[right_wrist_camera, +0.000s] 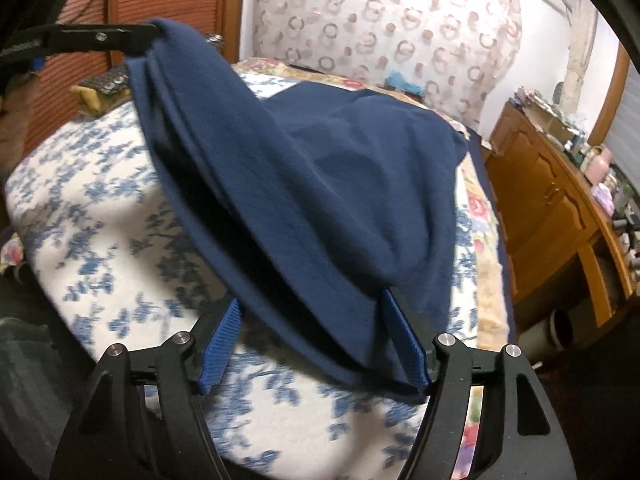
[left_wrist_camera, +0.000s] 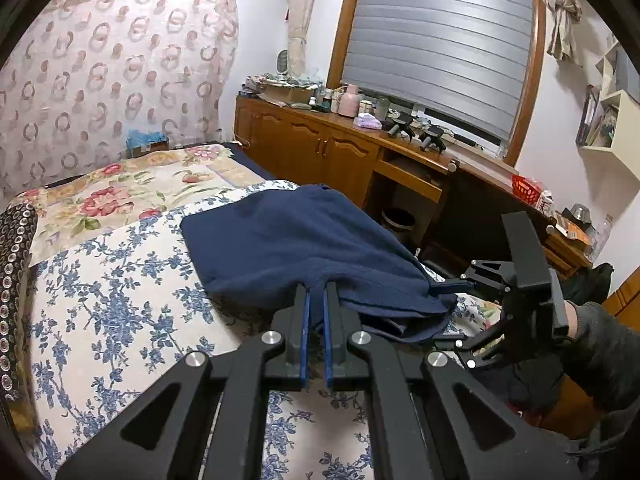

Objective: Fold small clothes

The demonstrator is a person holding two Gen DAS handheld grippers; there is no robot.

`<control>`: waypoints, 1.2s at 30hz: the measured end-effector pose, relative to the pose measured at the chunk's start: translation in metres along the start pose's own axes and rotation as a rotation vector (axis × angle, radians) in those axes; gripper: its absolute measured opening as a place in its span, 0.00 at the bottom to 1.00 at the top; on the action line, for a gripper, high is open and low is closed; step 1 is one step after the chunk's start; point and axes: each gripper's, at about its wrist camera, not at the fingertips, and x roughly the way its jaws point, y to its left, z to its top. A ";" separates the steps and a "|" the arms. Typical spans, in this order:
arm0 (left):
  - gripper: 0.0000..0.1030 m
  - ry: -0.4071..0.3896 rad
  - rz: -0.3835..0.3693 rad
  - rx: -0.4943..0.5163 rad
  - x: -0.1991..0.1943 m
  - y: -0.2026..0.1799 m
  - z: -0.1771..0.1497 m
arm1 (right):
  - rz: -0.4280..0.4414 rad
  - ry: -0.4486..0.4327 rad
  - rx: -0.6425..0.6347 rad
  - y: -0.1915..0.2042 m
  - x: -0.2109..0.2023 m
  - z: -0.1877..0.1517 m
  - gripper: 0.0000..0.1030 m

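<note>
On the bed (left_wrist_camera: 100, 280) with its blue-flowered cover, near the edge by the wooden cabinets (left_wrist_camera: 312, 148), the navy garment (left_wrist_camera: 288, 240) lies half lifted, the left gripper (left_wrist_camera: 316, 292) pinching its near hem, the right gripper (right_wrist_camera: 316, 320) spread wide around another edge

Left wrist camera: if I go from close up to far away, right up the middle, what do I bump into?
Left gripper pinching the cloth → navy blue garment → floral bedspread → wooden cabinet → pink bottle on top → window blind.
</note>
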 end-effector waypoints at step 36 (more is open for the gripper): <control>0.03 0.096 0.081 -0.087 0.107 0.110 0.079 | -0.013 -0.161 0.074 -0.120 0.046 0.135 0.08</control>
